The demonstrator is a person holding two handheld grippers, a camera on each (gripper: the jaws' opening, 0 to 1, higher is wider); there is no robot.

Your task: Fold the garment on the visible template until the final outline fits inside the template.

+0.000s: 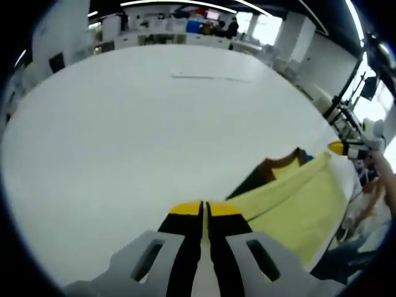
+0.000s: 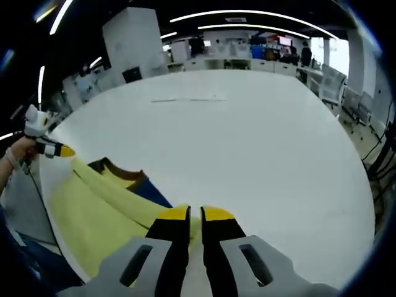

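A yellow garment (image 1: 297, 207) with a brown collar and a dark blue part lies at the near edge of the white table (image 1: 136, 136). One edge of it is stretched taut between the two grippers. My left gripper (image 1: 205, 209) is shut, with the yellow cloth coming out at its tips. The right gripper (image 1: 339, 148) holds the far end of that edge. In the right gripper view, my right gripper (image 2: 195, 215) is shut on the yellow garment (image 2: 99, 210), and the left gripper (image 2: 60, 150) pinches the other corner.
A thin pale strip (image 1: 210, 76) lies far across the table, and it appears again as the strip (image 2: 185, 99). A person's hand (image 2: 17, 151) holds the left gripper. Desks and shelves stand beyond the table. A stand with cables (image 1: 346, 99) is at the right.
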